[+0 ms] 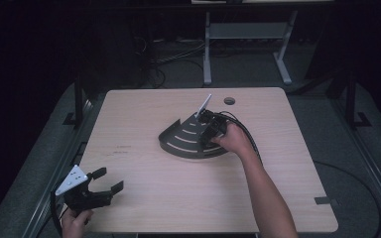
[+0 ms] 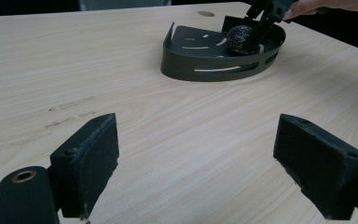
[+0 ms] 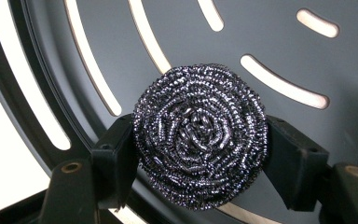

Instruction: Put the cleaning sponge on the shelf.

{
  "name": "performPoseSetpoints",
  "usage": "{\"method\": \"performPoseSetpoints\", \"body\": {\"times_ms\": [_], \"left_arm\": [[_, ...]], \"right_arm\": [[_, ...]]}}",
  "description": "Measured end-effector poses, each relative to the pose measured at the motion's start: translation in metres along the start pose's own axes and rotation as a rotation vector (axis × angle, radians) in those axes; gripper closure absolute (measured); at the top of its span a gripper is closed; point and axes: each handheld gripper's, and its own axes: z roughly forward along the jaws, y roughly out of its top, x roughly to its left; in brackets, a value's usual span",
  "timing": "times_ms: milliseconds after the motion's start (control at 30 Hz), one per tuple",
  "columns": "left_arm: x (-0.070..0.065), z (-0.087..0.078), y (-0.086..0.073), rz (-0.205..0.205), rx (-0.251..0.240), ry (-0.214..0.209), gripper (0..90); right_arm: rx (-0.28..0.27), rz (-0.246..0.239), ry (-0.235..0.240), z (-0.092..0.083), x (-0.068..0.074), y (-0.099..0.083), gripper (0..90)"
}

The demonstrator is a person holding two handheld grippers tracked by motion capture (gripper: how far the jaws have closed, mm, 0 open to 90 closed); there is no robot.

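A round, dark steel-wool scourer (image 3: 200,135) sits between the pads of my right gripper (image 3: 200,156), which is shut on its sides. It hangs just over the floor of a dark grey slotted corner tray (image 3: 270,42). In the high view the tray (image 1: 178,148) lies at the table's middle, with the right gripper (image 1: 206,120) reaching into it from the right. The left gripper view shows the scourer (image 2: 240,39) inside the tray (image 2: 205,70). My left gripper (image 1: 108,179) rests at the near left corner, open with nothing in it (image 2: 196,158).
The light wooden table (image 1: 144,198) has a round cable hole (image 1: 229,101) near its far edge. Faint marks (image 1: 121,150) lie left of the tray. A metal frame leg (image 1: 207,49) stands on the floor beyond the table.
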Motion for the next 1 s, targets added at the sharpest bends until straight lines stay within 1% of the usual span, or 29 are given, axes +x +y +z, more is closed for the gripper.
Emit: {"method": "performPoseSetpoints", "body": {"times_ms": [100,300,467,767,800,933,1000], "left_arm": [[0.0003,-0.0004,0.0000,0.001,0.001,0.001,13.3],[0.0015,-0.0009,-0.0004,-0.006,-0.001,0.004,13.3],[0.0008,0.0003,-0.0006,0.000,0.006,0.003,13.3],[0.0005,0.0005,-0.0006,-0.003,0.005,0.003,13.3],[0.0007,0.0005,-0.0004,-0.003,0.005,0.004,13.3],[0.0001,0.0005,-0.0001,-0.004,0.003,0.004,13.3],[0.0000,0.0007,-0.0002,-0.004,0.003,0.004,13.3]], "right_arm": [[-0.008,0.001,0.000,-0.0010,0.0002,0.0002,31.3],[-0.007,0.002,-0.001,-0.0013,-0.0005,-0.0002,31.2],[-0.008,0.005,0.001,-0.0017,-0.0014,-0.0005,31.2],[-0.014,0.010,0.005,-0.0025,-0.0018,-0.0005,30.3],[-0.022,0.007,0.013,-0.0033,-0.0017,-0.0003,29.8],[-0.026,-0.005,0.007,-0.0050,0.0005,0.0001,27.0],[-0.031,-0.001,0.009,-0.0058,0.0006,0.0001,25.8]]}}
